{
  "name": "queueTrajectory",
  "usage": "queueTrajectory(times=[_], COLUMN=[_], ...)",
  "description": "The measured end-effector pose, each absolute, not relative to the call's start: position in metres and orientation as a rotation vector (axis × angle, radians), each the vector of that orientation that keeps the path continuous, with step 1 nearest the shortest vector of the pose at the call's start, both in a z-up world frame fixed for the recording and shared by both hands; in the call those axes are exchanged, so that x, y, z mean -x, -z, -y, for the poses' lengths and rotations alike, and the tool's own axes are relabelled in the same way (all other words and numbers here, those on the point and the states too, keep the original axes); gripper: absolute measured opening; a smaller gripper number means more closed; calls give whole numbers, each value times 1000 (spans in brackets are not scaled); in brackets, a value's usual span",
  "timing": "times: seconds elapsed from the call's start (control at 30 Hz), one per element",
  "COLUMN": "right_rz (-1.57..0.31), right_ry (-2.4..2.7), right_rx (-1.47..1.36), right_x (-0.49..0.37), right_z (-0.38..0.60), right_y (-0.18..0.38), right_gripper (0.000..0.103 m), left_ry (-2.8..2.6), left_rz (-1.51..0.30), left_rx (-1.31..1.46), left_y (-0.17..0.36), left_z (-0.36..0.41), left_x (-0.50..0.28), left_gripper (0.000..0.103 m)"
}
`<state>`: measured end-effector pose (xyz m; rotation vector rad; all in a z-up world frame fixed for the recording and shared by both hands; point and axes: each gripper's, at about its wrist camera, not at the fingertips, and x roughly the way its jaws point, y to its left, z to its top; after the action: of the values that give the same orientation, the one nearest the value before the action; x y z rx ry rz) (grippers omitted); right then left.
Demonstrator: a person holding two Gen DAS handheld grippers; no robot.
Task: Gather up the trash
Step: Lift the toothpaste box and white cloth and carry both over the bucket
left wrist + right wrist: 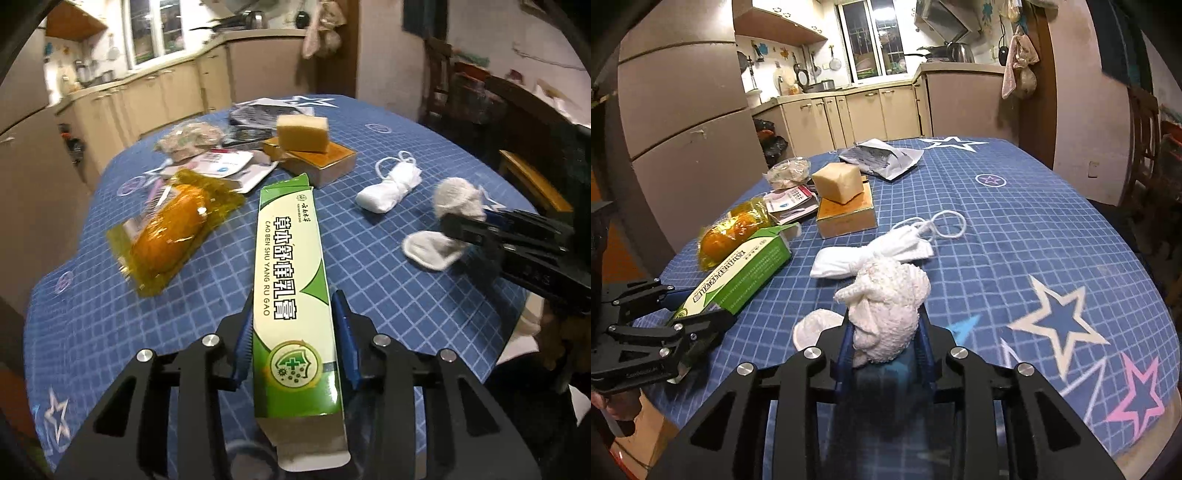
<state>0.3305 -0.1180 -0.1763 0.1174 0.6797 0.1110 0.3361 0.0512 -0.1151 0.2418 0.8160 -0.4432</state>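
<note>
Pickup step — left gripper (293,332) clamps the green ointment box (293,291), right gripper (886,343) a crumpled white tissue wad (886,310), lower centre of frame — next, likely lift clear to a bin, none visible.

Warm, dim indoor light, yellowish cast. Window (873,38) far beyond the jaws is blown out white. Strong fisheye bending; dark vignette in corners. Glare on the orange wrapper (173,229) left of the left jaws. Wadded tissue (458,199) to their right is motion-blurred; distant kitchen soft.
</note>
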Motion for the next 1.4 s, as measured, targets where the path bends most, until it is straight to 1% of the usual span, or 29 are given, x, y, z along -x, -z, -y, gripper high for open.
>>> queueTrajectory(times=[0.17, 0.47, 1.07, 1.4], right_rz=[-670, -633, -572, -527], right_ry=[-115, -125, -132, -86], right_rx=[-111, -105, -145, -187], right_x=[-310, -290, -263, -243], right_z=[126, 128, 143, 173], right_y=[173, 159, 134, 119], right_gripper=[31, 31, 31, 31], left_ry=[343, 179, 149, 196], left_rz=[-781, -710, -680, -645], left_rx=[-197, -194, -197, -243], left_y=[105, 92, 81, 73], left_z=[-46, -36, -18, 19], left_x=[-316, -296, -278, -271], left_gripper=[38, 38, 38, 38])
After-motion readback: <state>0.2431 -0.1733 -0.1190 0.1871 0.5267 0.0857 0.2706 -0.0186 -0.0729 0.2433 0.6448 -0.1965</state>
